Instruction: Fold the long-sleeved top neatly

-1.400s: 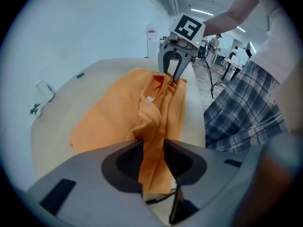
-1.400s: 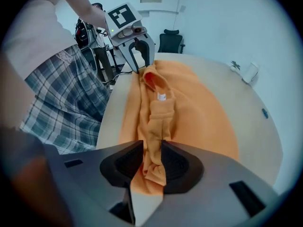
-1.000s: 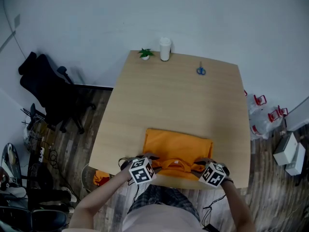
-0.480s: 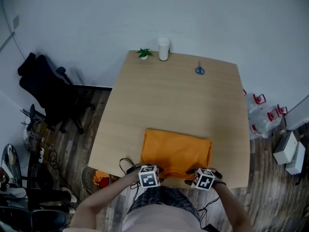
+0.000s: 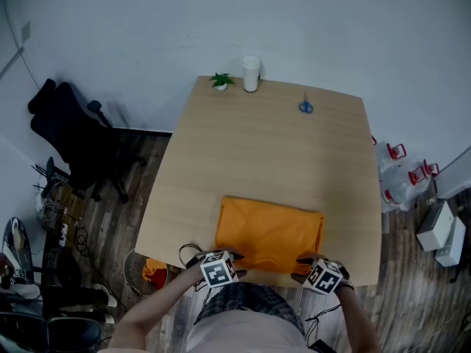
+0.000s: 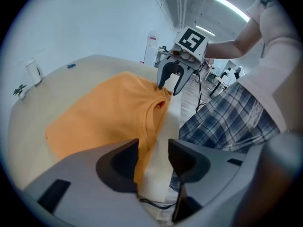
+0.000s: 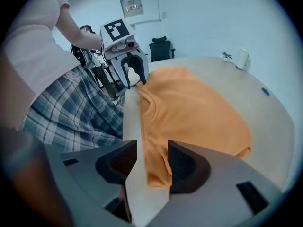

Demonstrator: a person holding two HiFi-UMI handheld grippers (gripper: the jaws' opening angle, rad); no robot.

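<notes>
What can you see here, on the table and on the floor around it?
table: one, light wood, centre
long-sleeved top: one, orange, folded, at the table's near edge
potted plant: one, green, far left corner
cup: one, white, beside the plant
scissors: one pair, blue handles, far right side
office chair: one, black, on the floor left of the table
left gripper: one, grey, jaws apart at the top's near left corner
right gripper: one, grey, jaws just opened, apart at the top's near right corner
</notes>
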